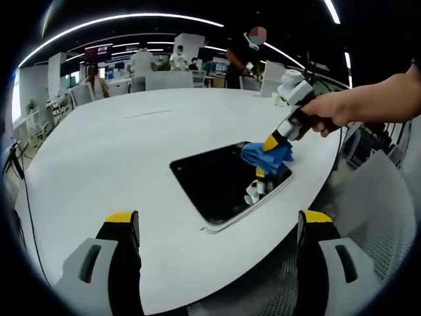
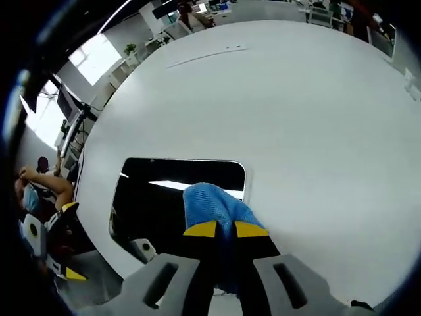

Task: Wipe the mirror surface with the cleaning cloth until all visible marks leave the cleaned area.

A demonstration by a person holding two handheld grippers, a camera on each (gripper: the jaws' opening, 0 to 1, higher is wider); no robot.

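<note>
The right gripper pinches the blue cloth down on the mirror, which lies on the white table; the left gripper hangs spread. Wiping is underway; next, sweep across the unwiped glass.

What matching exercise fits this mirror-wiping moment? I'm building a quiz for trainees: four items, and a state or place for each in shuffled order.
Column one:
1. cleaning cloth
2. mirror
3. left gripper
4. right gripper

Column two:
A. jaws apart, holding nothing
B. lying flat on the white table
C. blue, pressed on the glass
D. jaws closed on fabric

Pairs: 1-C, 2-B, 3-A, 4-D
</note>
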